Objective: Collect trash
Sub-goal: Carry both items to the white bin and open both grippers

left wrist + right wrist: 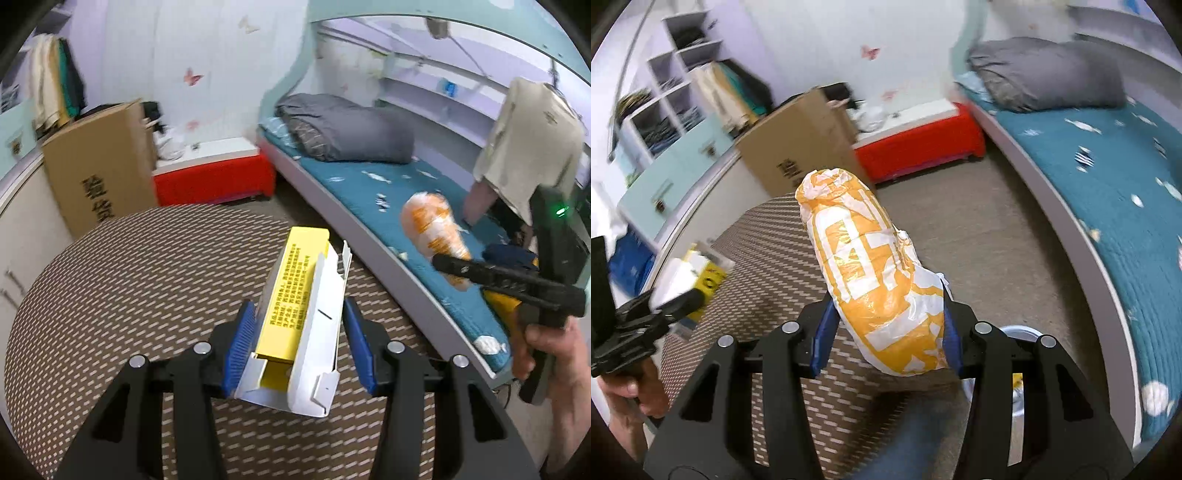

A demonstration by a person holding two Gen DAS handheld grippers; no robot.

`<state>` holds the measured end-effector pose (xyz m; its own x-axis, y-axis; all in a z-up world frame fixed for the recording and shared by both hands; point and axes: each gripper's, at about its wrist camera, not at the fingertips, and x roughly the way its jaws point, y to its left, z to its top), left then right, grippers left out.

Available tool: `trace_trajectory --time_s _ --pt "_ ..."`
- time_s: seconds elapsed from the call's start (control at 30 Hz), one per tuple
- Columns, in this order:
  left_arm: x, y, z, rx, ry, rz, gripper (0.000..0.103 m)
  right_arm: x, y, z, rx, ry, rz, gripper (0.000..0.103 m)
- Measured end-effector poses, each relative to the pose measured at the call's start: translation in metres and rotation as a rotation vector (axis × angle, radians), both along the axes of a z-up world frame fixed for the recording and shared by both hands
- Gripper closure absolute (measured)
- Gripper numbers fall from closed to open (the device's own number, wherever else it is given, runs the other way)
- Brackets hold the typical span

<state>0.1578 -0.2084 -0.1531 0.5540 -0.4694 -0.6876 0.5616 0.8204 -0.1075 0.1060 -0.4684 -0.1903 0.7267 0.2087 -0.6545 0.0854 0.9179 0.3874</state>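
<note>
Two grippers showing: left gripper [299, 343] clamping one yellow-and-white carton [299, 314], right gripper [886, 332] clamping one orange-and-white plastic bag [871, 273]. One patterned rug [147, 266] lying on the floor. One cardboard box [99, 166] standing, one red bench [214, 177] sitting, one bed [388, 192] carrying one grey folded duvet [347, 129]. Two hands showing.

Both black grippers [299, 332] [886, 332] carry ribbed blue pads, silver screws, seemingly identical.
</note>
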Motion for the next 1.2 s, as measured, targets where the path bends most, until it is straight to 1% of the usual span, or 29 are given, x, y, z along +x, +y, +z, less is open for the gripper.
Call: trace_trajectory --time_s 0.13,0.3,0.33,0.5,0.67,0.73,0.77,0.8,0.83,0.87,0.9,0.93,1.0,1.03,1.13,1.2 --pt "-0.005 -0.044 0.003 -0.004 0.004 -0.078 0.055 -0.008 -0.034 -0.022 0.023 0.045 -0.082 0.055" --pt "-0.006 -0.09 -0.001 0.007 0.013 -0.149 0.055 -0.009 -0.07 -0.063 0.061 0.125 -0.159 0.055" --pt "-0.006 -0.103 -0.004 0.014 0.018 -0.164 0.055 -0.007 -0.075 -0.071 0.068 0.143 -0.171 0.055" --pt "-0.003 -0.133 -0.018 0.037 0.052 -0.204 0.055 -0.002 -0.102 -0.128 0.13 0.255 -0.237 0.054" --pt "0.002 -0.16 -0.039 0.081 0.088 -0.227 0.055 0.003 -0.115 -0.175 0.179 0.334 -0.258 0.052" --pt "0.006 -0.172 -0.049 0.103 0.104 -0.233 0.055 0.006 -0.12 -0.195 0.198 0.364 -0.272 0.049" --pt "0.008 -0.177 -0.053 0.112 0.109 -0.236 0.055 0.009 -0.123 -0.201 0.206 0.373 -0.277 0.048" --pt "0.01 -0.181 -0.057 0.122 0.115 -0.238 0.055 0.01 -0.125 -0.211 0.224 0.382 -0.281 0.041" --pt "0.012 -0.189 -0.063 0.137 0.128 -0.242 0.055 0.011 -0.128 -0.219 0.238 0.392 -0.288 0.031" --pt "0.014 -0.193 -0.067 0.149 0.131 -0.242 0.055 0.011 -0.131 -0.227 0.25 0.402 -0.298 0.027" --pt "0.015 -0.199 -0.071 0.164 0.137 -0.247 0.055 0.01 -0.136 -0.236 0.269 0.417 -0.315 0.019" --pt "0.017 -0.205 -0.075 0.171 0.149 -0.25 0.055 0.009 -0.139 -0.24 0.28 0.425 -0.325 0.012" --pt "0.019 -0.217 -0.082 0.188 0.166 -0.258 0.055 0.003 -0.148 -0.246 0.305 0.435 -0.355 0.009" --pt "0.018 -0.221 -0.085 0.198 0.166 -0.265 0.055 -0.001 -0.151 -0.243 0.307 0.426 -0.37 0.009" --pt "0.016 -0.233 -0.093 0.221 0.169 -0.294 0.055 -0.015 -0.16 -0.221 0.29 0.364 -0.399 0.008" --pt "0.014 -0.243 -0.099 0.239 0.171 -0.313 0.055 -0.025 -0.168 -0.199 0.274 0.313 -0.422 0.007"
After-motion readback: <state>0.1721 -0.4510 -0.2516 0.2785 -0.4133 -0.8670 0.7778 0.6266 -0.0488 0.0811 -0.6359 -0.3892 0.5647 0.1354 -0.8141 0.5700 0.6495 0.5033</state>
